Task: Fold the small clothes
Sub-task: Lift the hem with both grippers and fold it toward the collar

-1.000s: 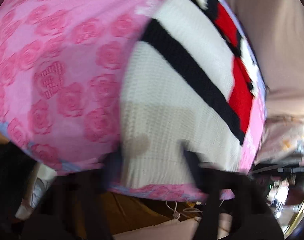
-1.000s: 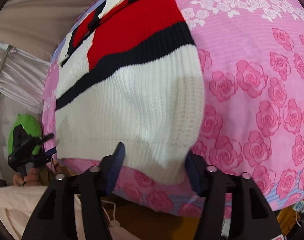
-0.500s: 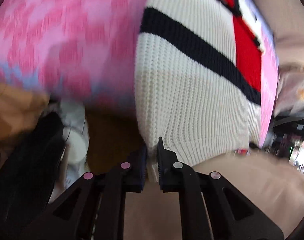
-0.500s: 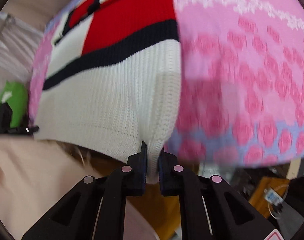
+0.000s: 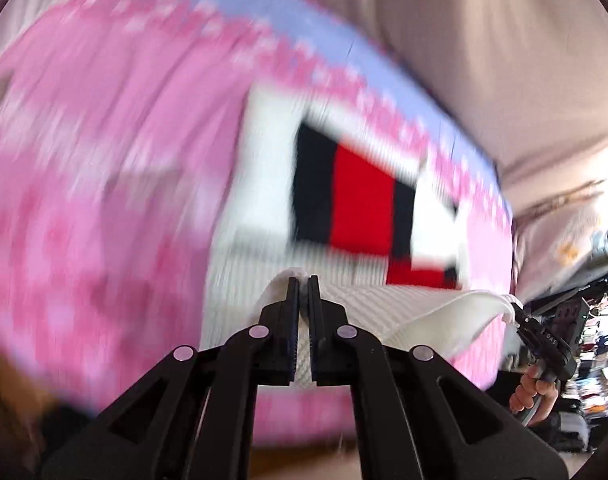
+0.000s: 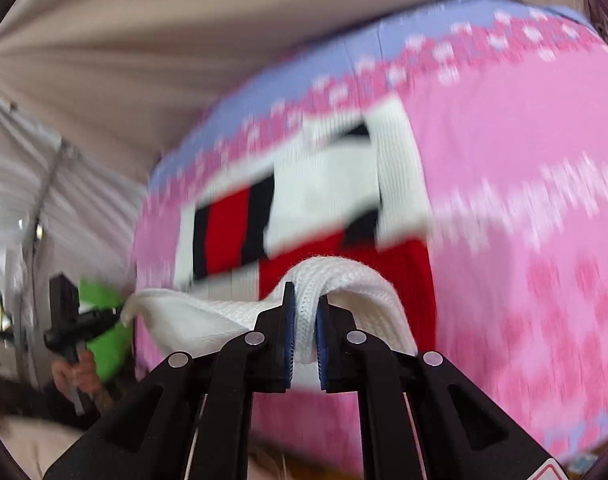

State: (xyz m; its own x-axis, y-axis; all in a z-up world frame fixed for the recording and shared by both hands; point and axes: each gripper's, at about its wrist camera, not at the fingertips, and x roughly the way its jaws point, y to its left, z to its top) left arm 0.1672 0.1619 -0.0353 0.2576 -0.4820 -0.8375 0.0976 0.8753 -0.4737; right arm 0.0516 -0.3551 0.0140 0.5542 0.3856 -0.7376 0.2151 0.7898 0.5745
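A small white knit sweater (image 5: 363, 196) with red and dark navy blocks lies on a pink rose-patterned cloth (image 5: 104, 200). My left gripper (image 5: 302, 284) is shut on the sweater's white hem at its left corner and holds it lifted. My right gripper (image 6: 304, 292) is shut on the hem (image 6: 335, 276) at the right corner, also lifted. The hem hangs between the two grippers above the sweater's body (image 6: 343, 184). Both views are motion-blurred. The right gripper also shows in the left wrist view (image 5: 543, 340), and the left gripper in the right wrist view (image 6: 76, 324).
The pink cloth (image 6: 523, 220) has a lilac border (image 6: 284, 80) along its far edge. Beige fabric (image 5: 483, 40) rises behind it. A green object (image 6: 104, 340) sits at the left in the right wrist view. Clutter fills the far right (image 5: 591, 280).
Both grippers, shut on the hem, have lifted it and carried it forward over the sweater toward its far end. A second ago both were open at the hem.
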